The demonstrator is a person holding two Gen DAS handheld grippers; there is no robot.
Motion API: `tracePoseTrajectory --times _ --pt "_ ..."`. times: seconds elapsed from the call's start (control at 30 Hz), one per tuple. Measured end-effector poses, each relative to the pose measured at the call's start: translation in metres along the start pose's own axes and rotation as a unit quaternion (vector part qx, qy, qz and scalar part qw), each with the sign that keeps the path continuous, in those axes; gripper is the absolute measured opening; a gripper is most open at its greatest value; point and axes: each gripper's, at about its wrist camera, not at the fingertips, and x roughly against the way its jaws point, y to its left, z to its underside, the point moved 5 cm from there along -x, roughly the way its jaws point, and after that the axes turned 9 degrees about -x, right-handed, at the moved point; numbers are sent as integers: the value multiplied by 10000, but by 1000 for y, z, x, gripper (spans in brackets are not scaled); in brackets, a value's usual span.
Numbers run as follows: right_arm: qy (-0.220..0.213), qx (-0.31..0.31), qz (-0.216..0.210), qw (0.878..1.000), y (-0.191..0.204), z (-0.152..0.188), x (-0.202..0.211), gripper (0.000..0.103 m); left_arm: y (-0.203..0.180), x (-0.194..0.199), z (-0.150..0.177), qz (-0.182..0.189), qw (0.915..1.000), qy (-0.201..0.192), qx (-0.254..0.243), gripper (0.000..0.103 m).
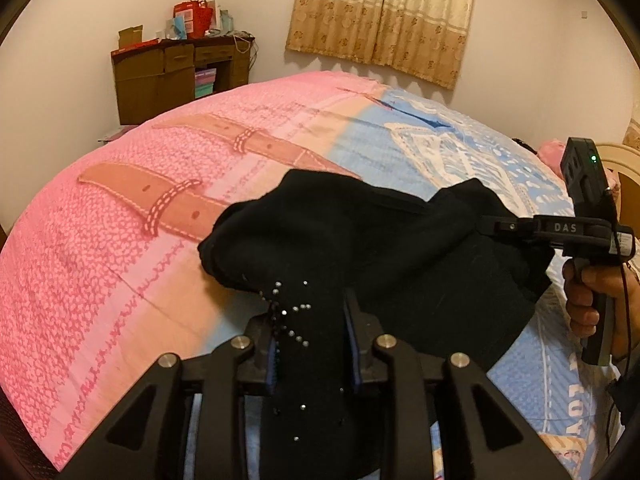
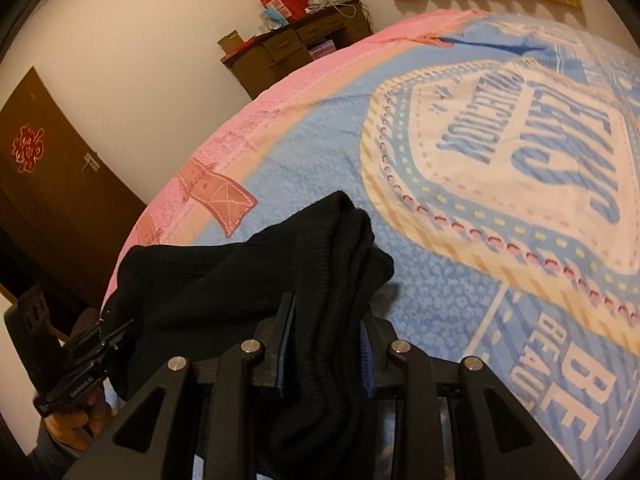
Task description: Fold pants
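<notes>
Black pants (image 1: 360,240), studded with small rhinestones, bunched on the bedspread (image 1: 120,240) where its pink half meets its blue half. Left gripper (image 1: 312,340): jaws nearly closed, pads pinching a fold of the studded cloth. Right gripper (image 2: 326,344): jaws likewise narrow, clamped on a ribbed bundle of the same garment. Beyond: brown desk (image 1: 168,76), patterned curtain (image 1: 380,20), dark door (image 2: 48,184).

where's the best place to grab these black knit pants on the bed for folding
Probably where they are held: both ends of the black knit pants. The left gripper pinches the rhinestone-studded end from the near bed edge, and the right gripper pinches the bunched ribbed end, so the sagging middle can be spread over the pink-and-blue bedspread.
</notes>
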Motion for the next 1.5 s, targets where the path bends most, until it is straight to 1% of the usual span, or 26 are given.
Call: tracePoseTrajectory --times 0.07,0.13,0.17,0.2,0.23,0.33,0.37,0.43,0.5,0.57,0.6,0.67,0.73,0.83,0.93,1.03,1.13,1.2,1.23,1.33,1.5 --pt "-10 21 63 10000 -1 1 0 37 -1 0 -1 -43 10000 -16 -49 30" --pt "1 -26 112 9999 -3 2 0 39 -3 0 0 -126 9998 -34 -114 31" --pt "-2 -14 144 9999 -3 3 1 41 -4 1 1 -150 9998 -34 -120 32" --pt "-21 18 199 9998 -3 4 1 43 -4 0 2 -194 9997 -28 -127 36" --pt "-48 41 272 9996 -3 5 1 48 -3 1 3 -228 9996 -29 -134 37" --pt "-93 60 417 9991 -3 5 3 54 -2 1 4 -212 9997 -57 -125 39" --pt "-128 119 539 9984 -1 6 5 58 -2 1 4 -221 9997 -63 -114 40" --pt "-179 250 749 9967 1 7 6 62 -1 2 5 -238 9997 -62 -95 41" --pt "-202 255 833 9960 2 8 9 63 -2 3 5 -309 9994 -62 -107 48" --pt "-310 247 922 9950 3 9 16 63 -2 7 6 -349 9993 -64 -112 51" --pt "-372 286 981 9941 5 9 20 63 -3 10 8 -376 9992 -63 -122 56" --pt "-494 448 1163 9910 8 13 30 63 -4 14 9 -418 9990 -74 -137 61" --pt "-580 571 1287 9883 10 16 39 63 -7 20 10 -394 9990 -126 -169 61" --pt "-685 512 1224 9888 12 22 55 63 -12 31 9 -426 9987 -173 -221 61" --pt "-782 447 1261 9879 14 31 70 63 -22 54 13 -387 9985 -266 -298 61" --pt "-979 402 1298 9859 25 48 94 63 -28 79 20 -321 9984 -346 -311 64" --pt "-1211 524 1275 9830 42 73 121 63 -32 99 23 -282 9979 -488 -315 70" --pt "-1449 593 1201 9803 53 92 141 68 -36 113 23 -235 9974 -592 -329 73" --pt "-1565 602 1178 9788 57 101 150 70 -38 117 23 -209 9971 -643 -338 73" --pt "-1887 648 1224 9722 69 128 175 71 -44 125 23 -110 9968 -713 -330 75" --pt "-2088 800 1330 9656 84 148 192 71 -56 133 27 -3 9961 -771 -433 75"
